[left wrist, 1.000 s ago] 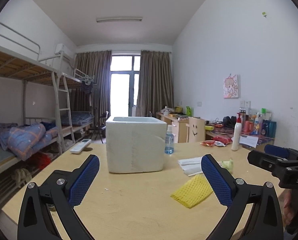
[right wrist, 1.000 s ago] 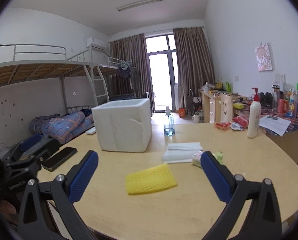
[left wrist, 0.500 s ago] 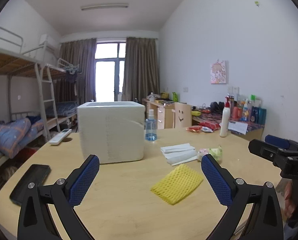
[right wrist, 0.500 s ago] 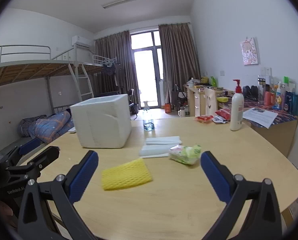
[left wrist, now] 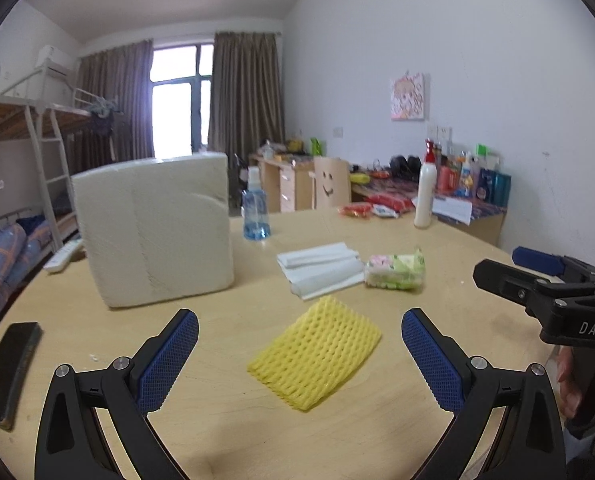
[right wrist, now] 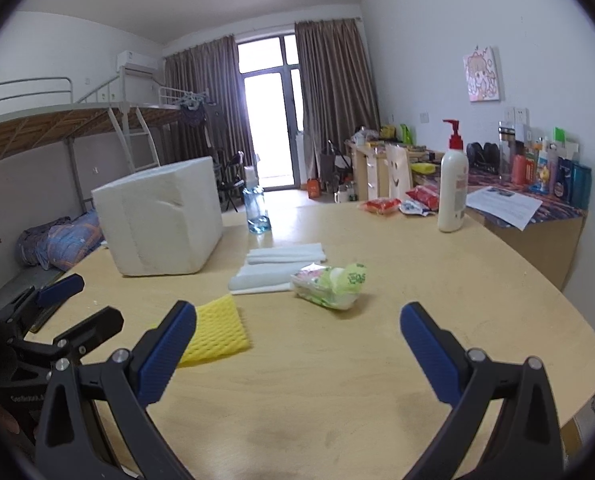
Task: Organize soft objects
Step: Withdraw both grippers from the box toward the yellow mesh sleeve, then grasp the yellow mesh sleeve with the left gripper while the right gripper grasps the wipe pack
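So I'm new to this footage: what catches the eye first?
The yellow foam net lies flat on the table, framed by the open left gripper. Behind it stands a big white foam box, with folded white sheets and a green packet to its right.

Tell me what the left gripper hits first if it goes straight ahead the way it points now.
Most likely the yellow foam net. It lies flat on the table, just ahead of the open left gripper and between its fingers. Depth is unclear; a level path might pass over it.
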The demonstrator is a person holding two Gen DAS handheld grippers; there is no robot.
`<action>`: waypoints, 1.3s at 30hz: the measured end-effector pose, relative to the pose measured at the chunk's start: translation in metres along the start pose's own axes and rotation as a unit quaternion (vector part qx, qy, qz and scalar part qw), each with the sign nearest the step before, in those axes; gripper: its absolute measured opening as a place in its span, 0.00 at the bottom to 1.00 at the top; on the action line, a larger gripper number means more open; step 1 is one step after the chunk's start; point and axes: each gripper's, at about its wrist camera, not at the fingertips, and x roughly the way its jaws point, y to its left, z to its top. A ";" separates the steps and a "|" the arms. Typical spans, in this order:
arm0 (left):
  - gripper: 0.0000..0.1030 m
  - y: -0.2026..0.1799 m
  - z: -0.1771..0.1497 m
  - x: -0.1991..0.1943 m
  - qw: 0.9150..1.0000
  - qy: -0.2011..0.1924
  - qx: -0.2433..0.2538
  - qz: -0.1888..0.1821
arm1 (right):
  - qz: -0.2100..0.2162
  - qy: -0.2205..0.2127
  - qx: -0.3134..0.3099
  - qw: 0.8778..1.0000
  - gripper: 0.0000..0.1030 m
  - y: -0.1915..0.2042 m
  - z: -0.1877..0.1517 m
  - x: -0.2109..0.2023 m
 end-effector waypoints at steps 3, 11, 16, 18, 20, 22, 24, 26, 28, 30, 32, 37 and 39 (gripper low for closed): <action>0.99 0.000 0.000 0.012 1.000 0.022 0.003 -0.011 | 0.002 0.010 -0.003 1.000 1.00 -0.001 0.001 0.007; 0.94 0.006 -0.003 0.045 0.995 0.092 -0.013 -0.047 | 0.013 0.032 -0.010 0.999 1.00 0.000 0.005 0.025; 0.88 0.008 -0.001 0.061 0.989 0.131 -0.021 -0.063 | 0.015 0.055 -0.019 0.998 1.00 -0.001 0.010 0.040; 0.85 0.008 -0.001 0.066 0.987 0.146 -0.022 -0.066 | 0.018 0.070 -0.022 0.997 1.00 -0.003 0.012 0.048; 0.81 0.008 -0.001 0.074 0.984 0.163 -0.021 -0.066 | 0.016 0.081 -0.027 0.996 1.00 -0.003 0.014 0.054; 0.80 0.008 -0.002 0.080 0.981 0.180 -0.023 -0.066 | 0.019 0.091 -0.030 0.995 1.00 -0.006 0.016 0.061; 0.80 0.009 -0.003 0.084 0.979 0.189 -0.028 -0.071 | 0.022 0.109 -0.029 0.993 1.00 -0.010 0.018 0.069; 0.79 0.008 -0.003 0.086 0.978 0.196 -0.027 -0.069 | 0.027 0.125 -0.027 0.991 1.00 -0.015 0.020 0.075; 0.74 0.007 -0.004 0.088 0.977 0.202 -0.023 -0.069 | 0.021 0.133 -0.031 0.990 1.00 -0.017 0.023 0.080; 0.74 0.005 -0.004 0.092 0.975 0.210 -0.019 -0.068 | 0.012 0.141 -0.036 0.989 1.00 -0.019 0.025 0.086; 0.73 0.003 -0.005 0.096 0.973 0.222 -0.016 -0.063 | 0.012 0.154 -0.036 0.987 1.00 -0.023 0.027 0.094; 0.71 0.000 -0.005 0.100 0.972 0.228 0.001 -0.050 | 0.005 0.178 -0.034 0.983 1.00 -0.034 0.030 0.110; 0.70 -0.002 -0.005 0.102 0.972 0.231 0.009 -0.045 | 0.001 0.184 -0.037 0.982 1.00 -0.036 0.031 0.116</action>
